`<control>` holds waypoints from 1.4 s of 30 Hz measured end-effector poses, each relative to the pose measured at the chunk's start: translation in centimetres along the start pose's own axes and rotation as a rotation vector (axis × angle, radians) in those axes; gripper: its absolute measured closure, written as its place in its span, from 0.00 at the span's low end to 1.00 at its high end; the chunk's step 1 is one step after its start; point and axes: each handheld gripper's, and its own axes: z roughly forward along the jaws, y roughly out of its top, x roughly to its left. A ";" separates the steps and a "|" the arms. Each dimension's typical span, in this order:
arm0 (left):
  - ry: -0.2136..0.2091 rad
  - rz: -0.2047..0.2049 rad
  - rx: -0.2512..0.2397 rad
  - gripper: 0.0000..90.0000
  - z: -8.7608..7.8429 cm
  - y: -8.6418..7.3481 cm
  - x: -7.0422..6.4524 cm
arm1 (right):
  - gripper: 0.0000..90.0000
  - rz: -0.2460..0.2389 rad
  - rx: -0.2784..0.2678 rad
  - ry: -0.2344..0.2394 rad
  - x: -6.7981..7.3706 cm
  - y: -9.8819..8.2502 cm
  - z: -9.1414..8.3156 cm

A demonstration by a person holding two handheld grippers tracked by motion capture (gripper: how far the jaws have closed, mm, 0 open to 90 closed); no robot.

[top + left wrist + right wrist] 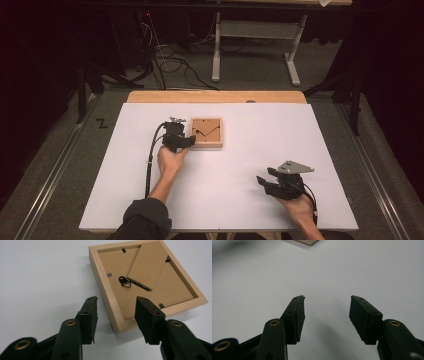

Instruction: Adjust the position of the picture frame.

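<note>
The wooden picture frame (pixel 150 280) is seen lying back-up on the white table (pixel 225 200), toward its far edge, a little left of centre. The left gripper (pixel 116 305) is set at the frame's near corner, jaws apart and straddling it, not yet pressing. A square, centred bite on the rail is called for, clear of the hanging hook (pixel 125 281). The right gripper (pixel 327 302) is held wide open near the table's near right corner.
</note>
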 end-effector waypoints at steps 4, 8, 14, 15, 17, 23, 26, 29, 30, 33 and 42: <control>-0.002 -0.005 0.008 0.63 0.3 0.1 0.0 | 0.52 0.000 -0.001 0.000 0.0 0.0 0.0; -0.010 -0.015 0.023 0.64 0.5 0.1 0.1 | 0.52 0.003 0.000 -0.001 0.0 0.0 -0.1; -0.036 -0.045 0.027 0.67 0.9 0.1 0.4 | 0.52 0.007 -0.001 -0.001 -0.1 0.0 -0.1; -0.044 -0.048 0.027 0.68 1.0 0.0 0.5 | 0.52 0.006 -0.001 -0.001 -0.1 0.0 -0.1; -0.060 -0.045 0.024 0.73 1.0 0.0 0.5 | 0.51 0.003 -0.003 -0.003 -0.1 0.0 0.0; -0.076 -0.048 0.021 0.75 1.0 0.0 0.7 | 0.52 0.027 0.001 0.021 -0.3 0.0 0.0; -0.080 -0.051 0.023 0.78 1.0 -0.1 0.8 | 0.52 0.033 0.002 0.021 -0.4 0.1 0.0; -0.064 -0.037 0.024 0.83 0.8 -0.1 0.7 | 0.52 0.030 0.005 0.015 -0.6 0.1 0.0; -0.058 -0.030 0.024 0.84 0.8 -0.1 0.7 | 0.52 0.033 0.008 0.016 -0.6 0.1 -0.1; -0.058 -0.025 0.024 0.86 0.7 -0.1 0.7 | 0.52 0.066 0.001 0.014 -1.2 0.2 -0.3; -0.063 -0.011 0.030 0.86 0.6 -0.2 0.5 | 0.61 0.085 0.001 0.015 -1.5 0.3 -0.3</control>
